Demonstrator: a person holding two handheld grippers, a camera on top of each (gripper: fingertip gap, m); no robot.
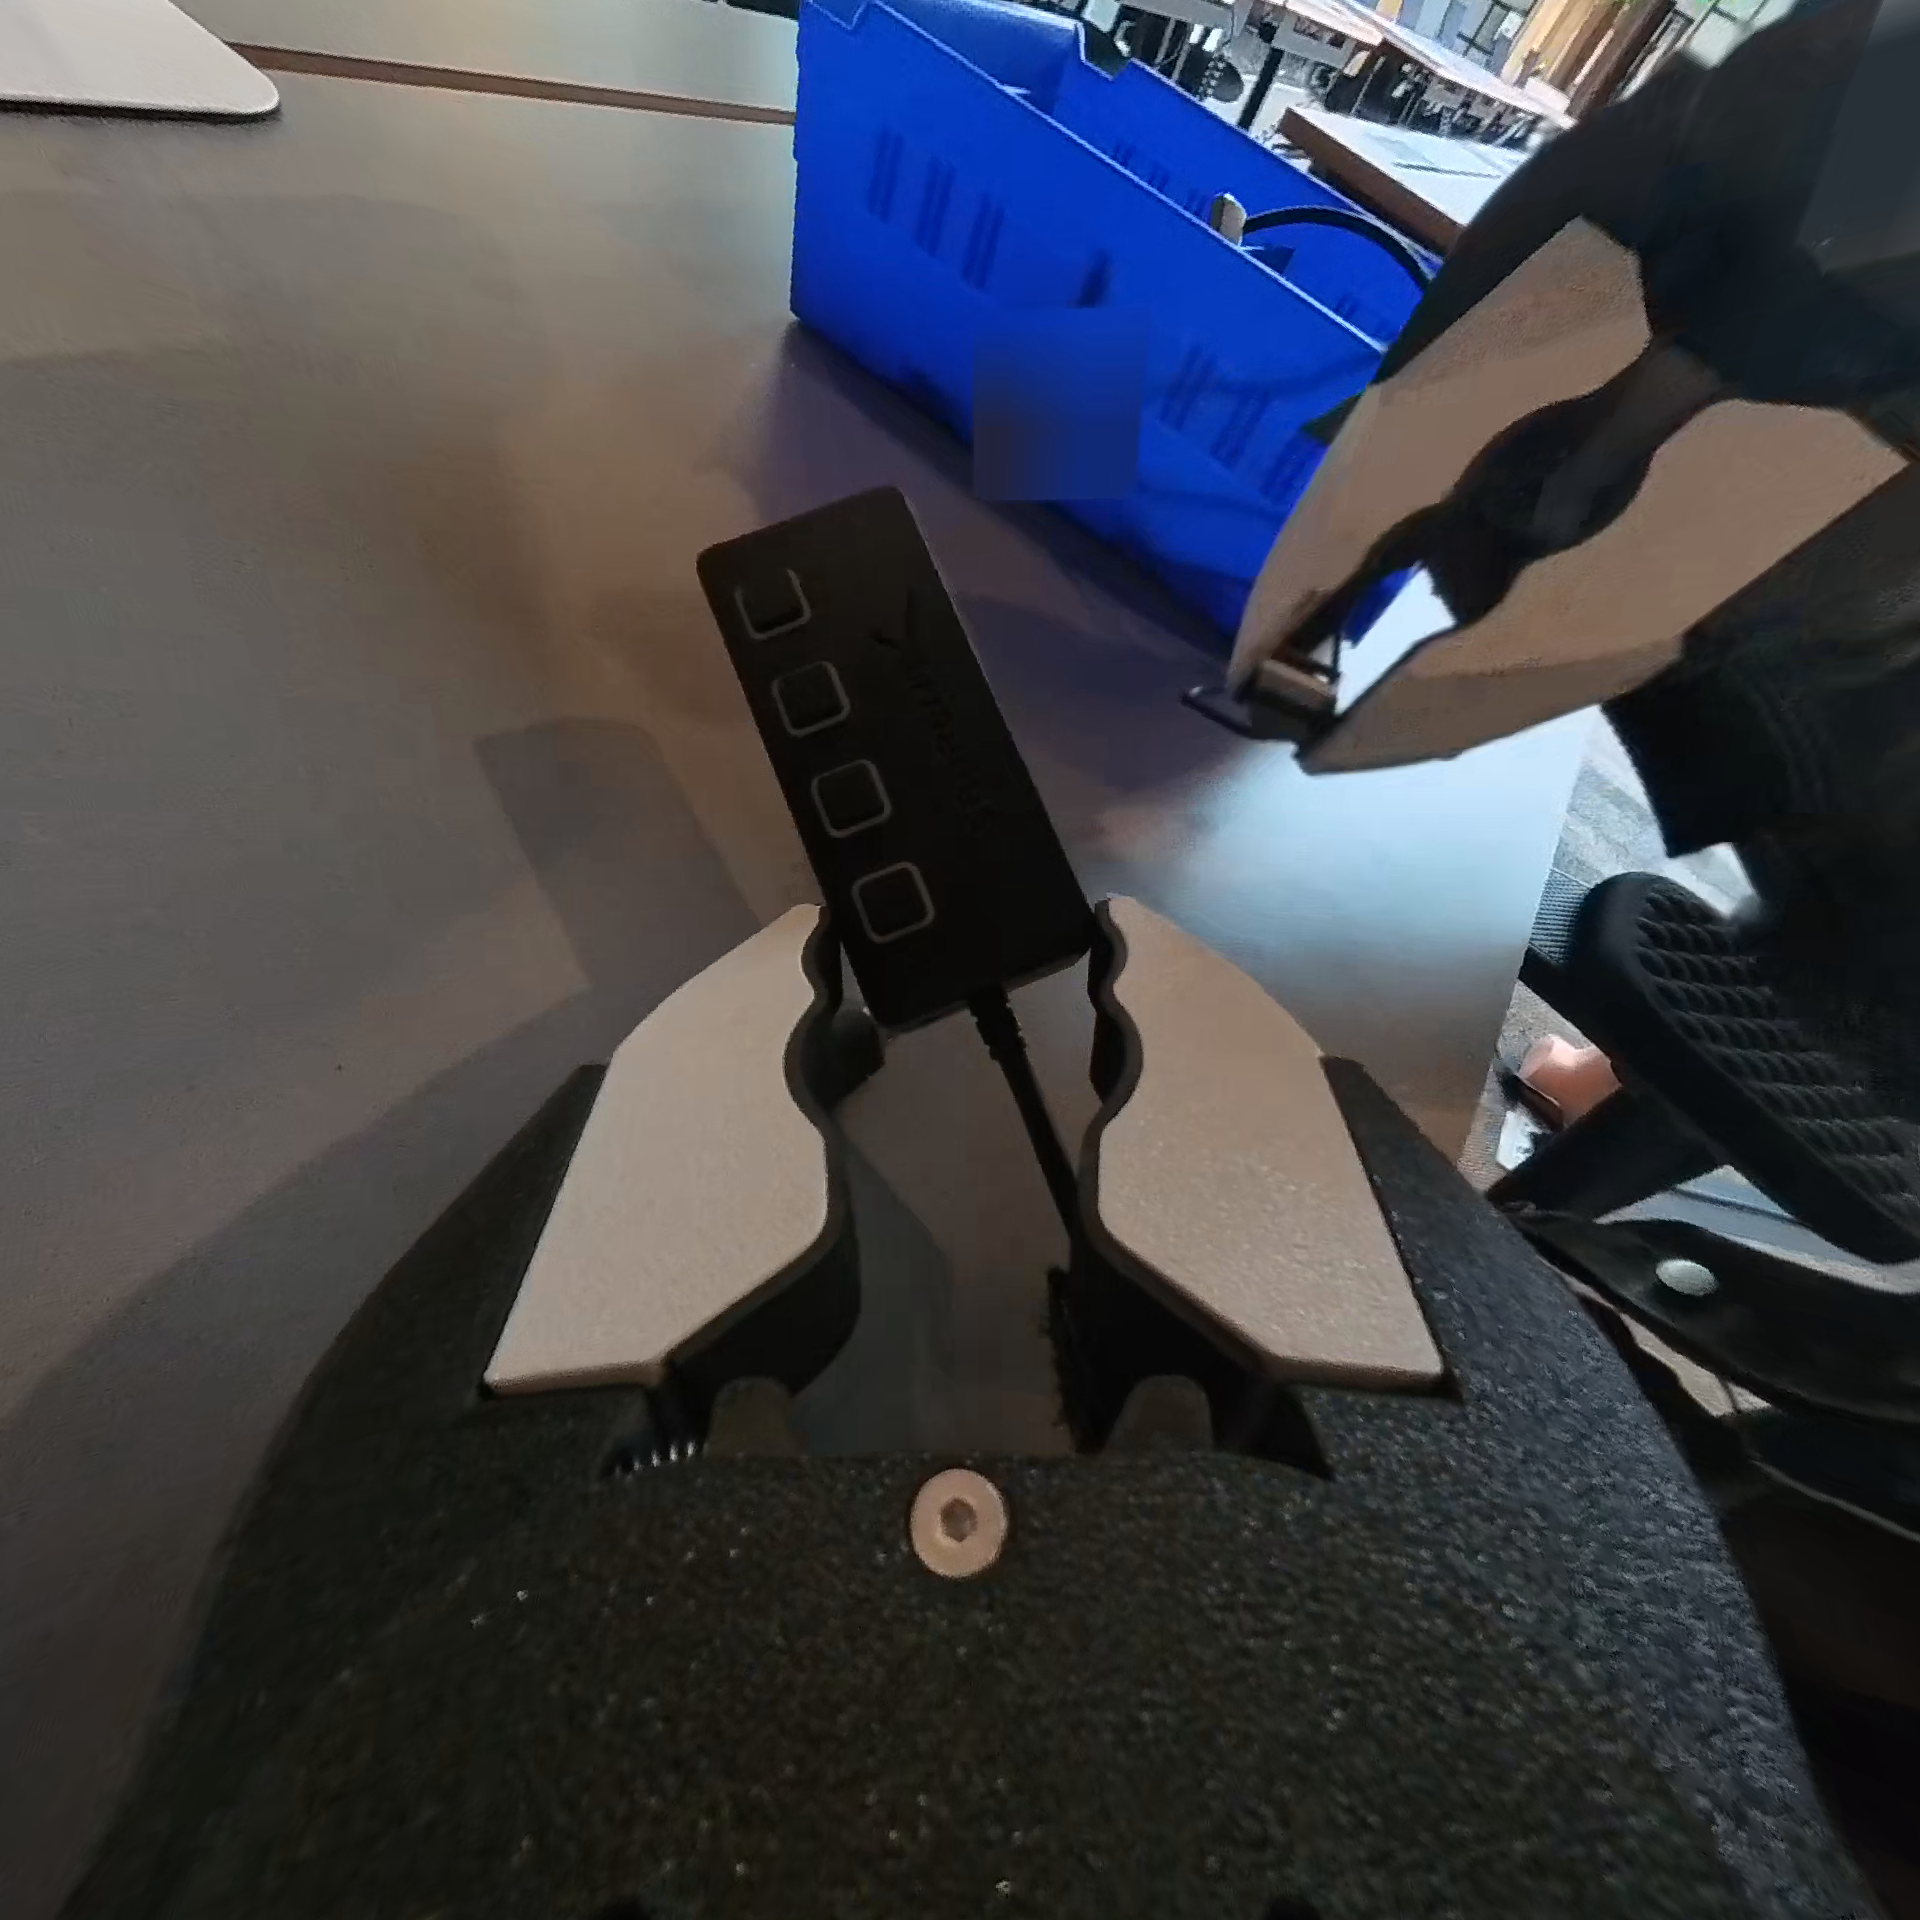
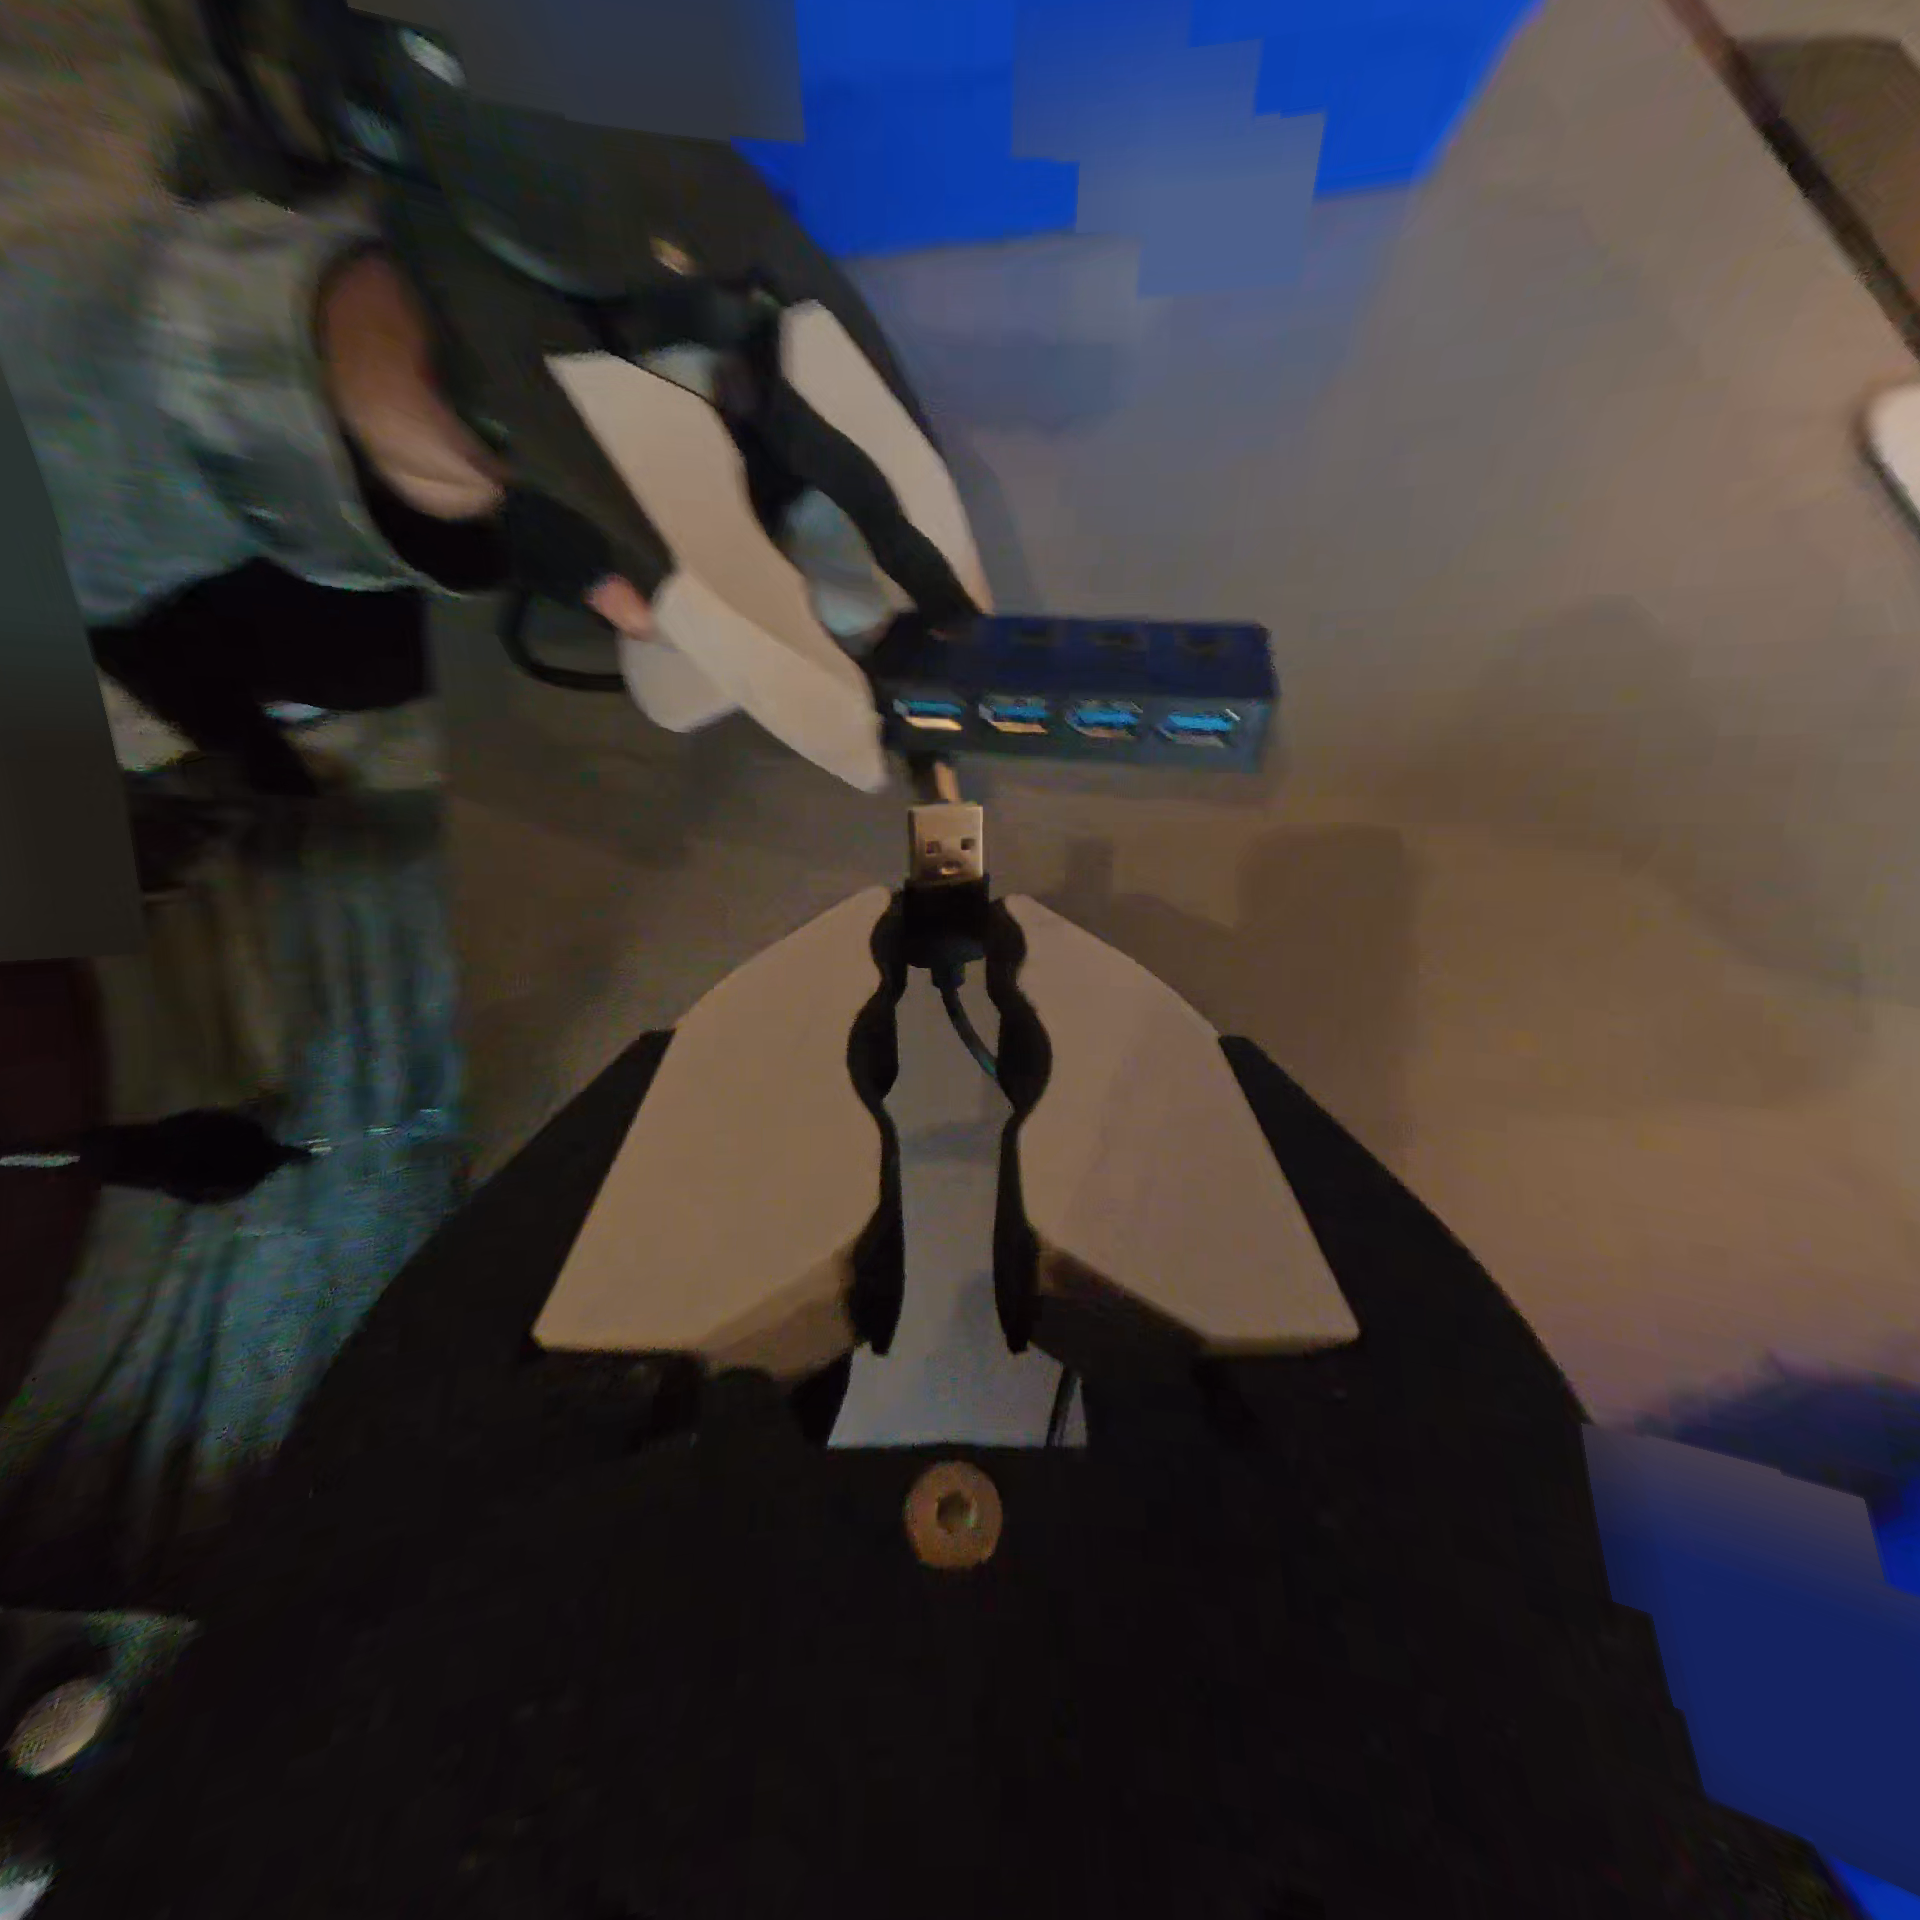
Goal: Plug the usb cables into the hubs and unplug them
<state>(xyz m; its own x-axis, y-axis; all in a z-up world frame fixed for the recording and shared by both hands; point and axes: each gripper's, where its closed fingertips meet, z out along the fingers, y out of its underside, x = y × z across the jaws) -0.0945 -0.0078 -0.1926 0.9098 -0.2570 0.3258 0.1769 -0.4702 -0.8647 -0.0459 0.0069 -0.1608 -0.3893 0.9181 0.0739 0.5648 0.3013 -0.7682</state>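
Note:
My left gripper (image 1: 961, 930) is shut on the near end of a black USB hub (image 1: 894, 748) with a row of square buttons on top, held above the dark table; its cable (image 1: 1023, 1101) runs back between the fingers. In the right wrist view the hub (image 2: 1081, 691) shows its side row of blue ports. My right gripper (image 2: 948, 904) is shut on a black USB plug (image 2: 945, 847), its metal tip pointing at the hub's side, a short gap away. In the left wrist view the right gripper (image 1: 1288, 696) holds the plug (image 1: 1294, 681) to the hub's right.
A blue plastic bin (image 1: 1049, 260) stands on the table behind the hub, with a black cable inside. A grey flat pad (image 1: 135, 62) lies at the far left corner. A black mesh chair (image 1: 1756, 1049) and the table edge are on the right.

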